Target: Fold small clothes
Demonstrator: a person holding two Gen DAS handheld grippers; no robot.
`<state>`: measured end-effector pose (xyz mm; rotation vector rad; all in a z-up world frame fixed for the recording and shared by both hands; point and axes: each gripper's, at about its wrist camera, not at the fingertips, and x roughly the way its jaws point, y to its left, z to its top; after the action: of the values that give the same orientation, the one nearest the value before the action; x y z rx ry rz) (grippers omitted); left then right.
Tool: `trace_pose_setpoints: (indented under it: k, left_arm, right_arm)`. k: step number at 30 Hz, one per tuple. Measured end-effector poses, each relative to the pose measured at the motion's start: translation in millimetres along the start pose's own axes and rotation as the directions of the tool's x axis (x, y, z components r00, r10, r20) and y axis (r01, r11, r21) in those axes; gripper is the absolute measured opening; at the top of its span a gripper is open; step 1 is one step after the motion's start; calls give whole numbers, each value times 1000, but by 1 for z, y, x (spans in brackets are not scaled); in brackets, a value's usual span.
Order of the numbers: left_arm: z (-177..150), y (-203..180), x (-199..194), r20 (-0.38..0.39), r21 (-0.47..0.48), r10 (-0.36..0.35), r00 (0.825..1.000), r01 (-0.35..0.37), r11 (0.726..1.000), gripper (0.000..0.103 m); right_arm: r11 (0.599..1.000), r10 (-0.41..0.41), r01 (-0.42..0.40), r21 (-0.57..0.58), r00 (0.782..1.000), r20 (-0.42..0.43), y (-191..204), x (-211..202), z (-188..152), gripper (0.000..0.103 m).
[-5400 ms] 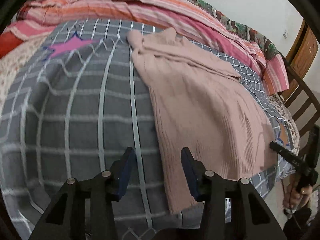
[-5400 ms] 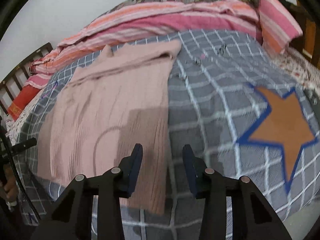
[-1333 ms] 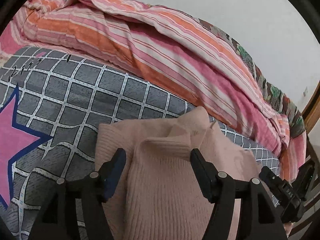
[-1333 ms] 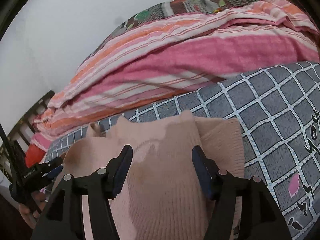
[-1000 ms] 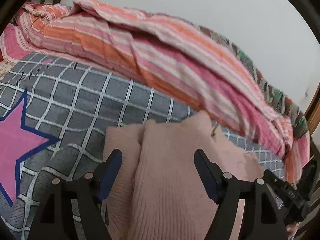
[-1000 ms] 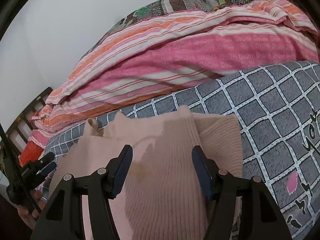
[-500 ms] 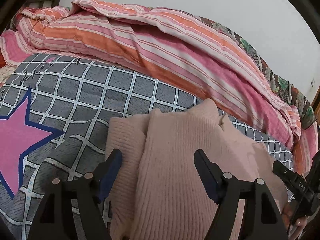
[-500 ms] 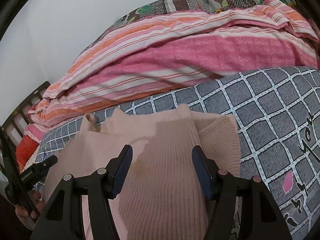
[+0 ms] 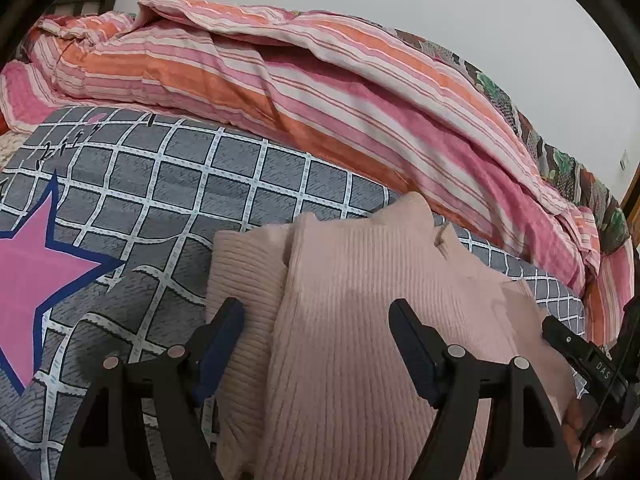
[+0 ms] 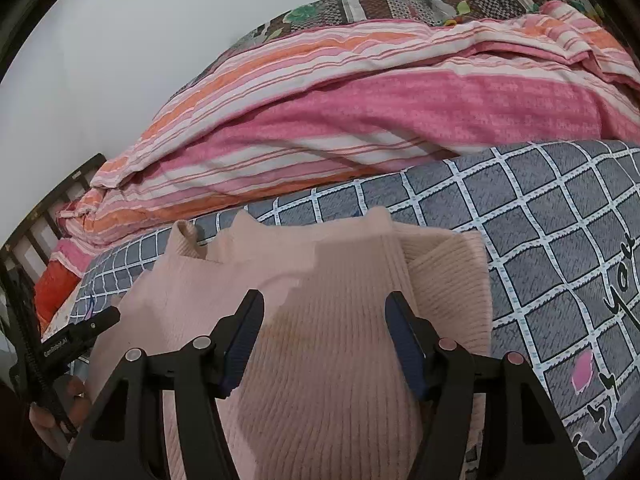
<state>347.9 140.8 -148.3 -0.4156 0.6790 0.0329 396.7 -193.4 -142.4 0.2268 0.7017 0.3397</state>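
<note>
1. Left gripper (image 9: 316, 344), left wrist view: jaws stand wide apart over the pink ribbed sweater (image 9: 360, 320); the pads press on nothing.
2. Same view: the sweater lies flat on the grey checked bedspread (image 9: 168, 184), with a folded-in ribbed sleeve (image 9: 244, 280) along its left edge. The left finger (image 9: 218, 344) sits over that sleeve; the right finger (image 9: 412, 348) sits over the body panel.
3. Same view: a pink star print (image 9: 36, 272) is on the bedspread to the left; a striped pink-and-orange quilt (image 9: 320, 92) is heaped behind the sweater. The other gripper's body shows at the right edge, held by a hand (image 9: 588, 436).
4. Right gripper (image 10: 324, 336), right wrist view: jaws released, spread over the sweater (image 10: 320, 360), nothing clamped.
5. Same view: the sweater's top edge, with two small peaks, lies near the quilt (image 10: 360, 120); a folded ribbed sleeve (image 10: 448, 280) lies along its right side on the bedspread (image 10: 540, 220).
6. Same view: black lettering is printed on the bedspread at right. A hand (image 10: 60, 408) holding the left gripper appears at lower left.
</note>
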Motion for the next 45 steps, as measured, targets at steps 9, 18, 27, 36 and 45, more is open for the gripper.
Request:
trace_pose_setpoints:
  k: [9, 18, 27, 36, 45]
  left_arm:
    - [0, 2, 0, -2, -8, -9, 1000, 9, 1000, 74]
    - [0, 1, -1, 1, -6, -15, 1000, 15, 1000, 74]
    - [0, -1, -2, 9, 6, -24, 1000, 24, 1000, 74]
    - [-1, -1, -2, 10, 5, -36, 999, 36, 999, 74]
    - [-1, 0, -4, 13, 5, -50, 999, 50, 999, 75]
  right_arm:
    - [1000, 14, -14, -17, 1000, 8, 4, 2, 2, 62]
    - [999, 26, -25, -23, 1000, 9, 3, 2, 2, 62]
    - [999, 35, -35, 4, 999, 33, -1, 0, 0, 62]
    - [1000, 13, -13, 3, 1000, -1, 0, 9, -1, 62]
    - [1000, -16, 15, 25, 999, 40, -3, -1, -2, 65]
